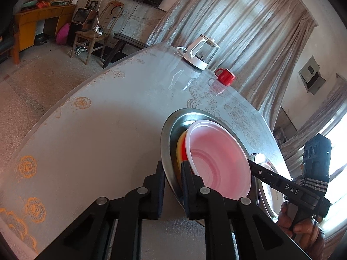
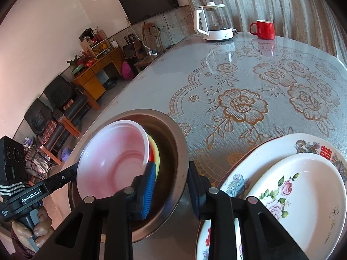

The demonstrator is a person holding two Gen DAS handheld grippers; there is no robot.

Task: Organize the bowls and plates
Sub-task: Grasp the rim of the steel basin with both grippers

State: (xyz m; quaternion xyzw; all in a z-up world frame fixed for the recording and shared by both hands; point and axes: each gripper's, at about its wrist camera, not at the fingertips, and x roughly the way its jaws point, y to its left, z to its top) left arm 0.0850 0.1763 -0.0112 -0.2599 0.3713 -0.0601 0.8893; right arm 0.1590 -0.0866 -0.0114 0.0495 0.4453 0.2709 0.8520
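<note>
One metal basin [image 2: 173, 143] sits on the table [image 2: 249, 75], which is covered with a clear sheet over a lace cloth patterned with gold roses. Inside the basin lie three nested dishes: a white plastic bowl [image 2: 117, 153] with a pinkish inside on top, a red dish [image 2: 151, 155] under it and a yellow dish [image 2: 156, 151] below that, only the rims of these two showing. The stack leans toward one wall of the basin. The left gripper [image 1: 172, 173] is clenched on the basin's rim, one finger outside the wall and the other inside beside the bowl. The right gripper [image 2: 171, 184] straddles the opposite wall of the basin: its blue-padded finger [image 2: 149, 186] is inside, touching the edge of the white bowl, and the other finger is outside the rim; whether the pads press on the metal cannot be told. Just beside the basin, to its right in the right wrist view, are two china plates: a large flowered plate [image 2: 245, 164] with red characters, and a smaller oval plate [image 2: 303, 195] with pink roses lying on it. At the far end of the table stand one glass kettle [image 2: 214, 21] with a white base and one red mug [image 2: 263, 29], near each other and well apart from the dishes. A hand [image 2: 32, 229] grips each tool's handle.
</note>
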